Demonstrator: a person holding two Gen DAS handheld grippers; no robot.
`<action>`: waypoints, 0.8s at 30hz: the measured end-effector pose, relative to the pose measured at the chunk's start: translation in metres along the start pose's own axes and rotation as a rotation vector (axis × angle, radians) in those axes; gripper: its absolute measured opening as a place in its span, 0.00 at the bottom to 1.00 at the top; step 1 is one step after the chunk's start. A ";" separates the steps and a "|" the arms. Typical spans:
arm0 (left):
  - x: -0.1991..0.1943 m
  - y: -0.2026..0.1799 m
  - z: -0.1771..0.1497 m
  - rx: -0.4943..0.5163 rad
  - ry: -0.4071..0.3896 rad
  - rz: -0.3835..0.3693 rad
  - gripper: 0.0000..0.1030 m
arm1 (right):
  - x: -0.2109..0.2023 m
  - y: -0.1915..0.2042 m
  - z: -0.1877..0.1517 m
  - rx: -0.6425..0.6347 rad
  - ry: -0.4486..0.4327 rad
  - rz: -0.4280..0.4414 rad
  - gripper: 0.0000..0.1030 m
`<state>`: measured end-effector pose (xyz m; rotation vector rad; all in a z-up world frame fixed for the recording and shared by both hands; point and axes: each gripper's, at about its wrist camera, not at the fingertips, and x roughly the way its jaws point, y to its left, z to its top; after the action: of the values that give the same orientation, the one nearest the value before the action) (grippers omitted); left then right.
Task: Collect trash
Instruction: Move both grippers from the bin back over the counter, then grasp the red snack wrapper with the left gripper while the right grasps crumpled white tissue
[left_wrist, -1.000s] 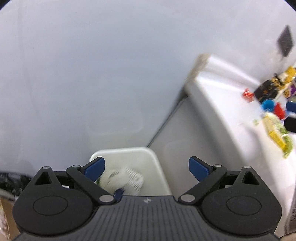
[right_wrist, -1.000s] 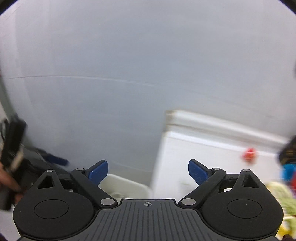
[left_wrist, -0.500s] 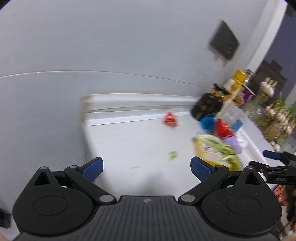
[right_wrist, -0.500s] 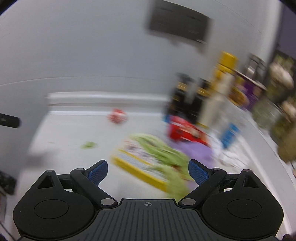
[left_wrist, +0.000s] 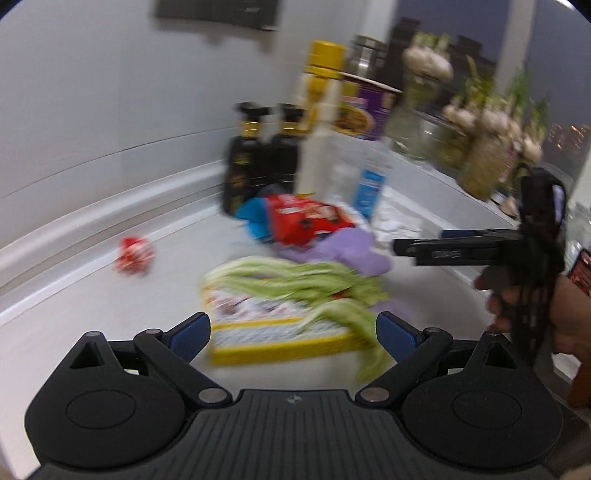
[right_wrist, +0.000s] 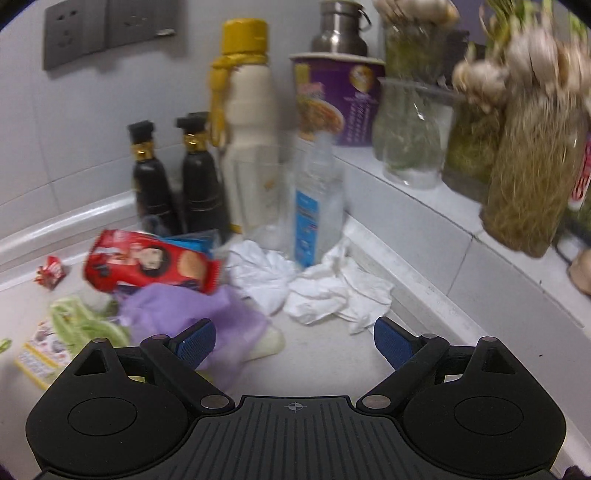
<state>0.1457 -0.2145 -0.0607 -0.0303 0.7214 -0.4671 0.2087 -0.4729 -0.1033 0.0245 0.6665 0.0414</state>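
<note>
Both jaws spread and empty, left gripper (left_wrist: 291, 328) and right gripper (right_wrist: 293, 338) over the counter (right_wrist: 325, 365), with the biscuit wrapper (right_wrist: 147, 264) at ten o'clock and crumpled tissues (right_wrist: 321, 284) at twelve uncollected.

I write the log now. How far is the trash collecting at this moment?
Nothing looks collected in these views. Both the left gripper and the right gripper are open and empty. Left on the counter: the red biscuit packet, crumpled tissues, green leaves on a yellow box, and a small red wrapper.
</note>
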 end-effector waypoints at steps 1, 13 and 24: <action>0.006 -0.005 0.004 0.012 0.000 -0.003 0.91 | 0.004 -0.002 -0.001 0.000 0.000 0.004 0.90; 0.052 -0.025 0.051 -0.046 -0.080 0.074 0.77 | 0.035 -0.029 0.006 0.085 -0.031 0.050 0.80; 0.088 -0.014 0.070 -0.174 -0.015 0.147 0.39 | 0.045 -0.039 0.003 0.063 0.020 0.054 0.02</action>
<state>0.2427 -0.2735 -0.0603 -0.1433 0.7420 -0.2627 0.2472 -0.5096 -0.1303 0.1031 0.6870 0.0731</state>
